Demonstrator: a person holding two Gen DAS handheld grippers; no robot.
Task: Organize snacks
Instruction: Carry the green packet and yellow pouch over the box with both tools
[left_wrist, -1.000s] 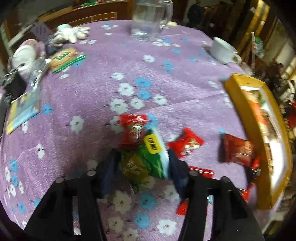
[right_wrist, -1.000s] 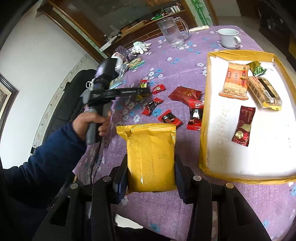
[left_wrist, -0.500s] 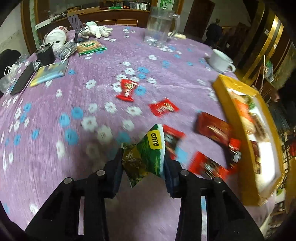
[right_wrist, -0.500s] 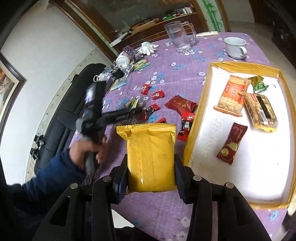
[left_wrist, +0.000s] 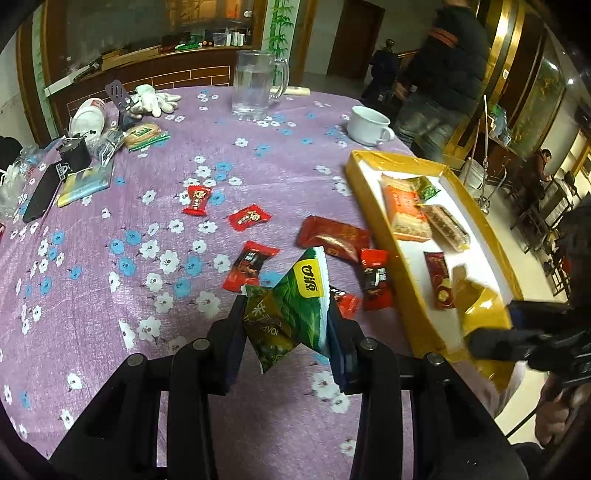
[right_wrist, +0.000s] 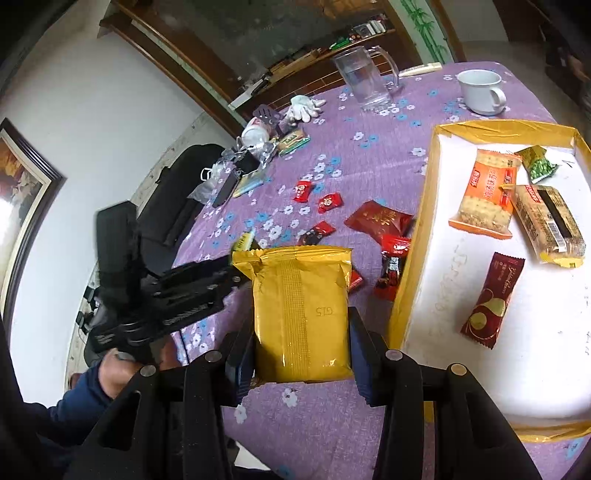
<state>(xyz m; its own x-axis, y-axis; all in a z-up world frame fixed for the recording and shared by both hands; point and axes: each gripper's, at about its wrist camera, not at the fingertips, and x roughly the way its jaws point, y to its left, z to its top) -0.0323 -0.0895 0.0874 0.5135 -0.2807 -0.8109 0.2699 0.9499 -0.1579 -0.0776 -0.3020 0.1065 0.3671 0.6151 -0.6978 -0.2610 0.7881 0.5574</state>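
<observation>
Both tongs loaded — a snack in each, held above the counter (left_wrist: 110, 206)!

The left tongs (left_wrist: 286, 325) are pinching a crumpled green packet (left_wrist: 291, 302), with red candies (left_wrist: 251, 260) scattered beyond it at twelve o'clock. The right tongs (right_wrist: 301, 339) clamp a yellow packet (right_wrist: 301, 310) upright — just beside the yellow-rimmed tray (right_wrist: 410, 273) at three o'clock, where an orange cracker pack (right_wrist: 485, 192) and a maroon bar (right_wrist: 495, 299) lie.
</observation>
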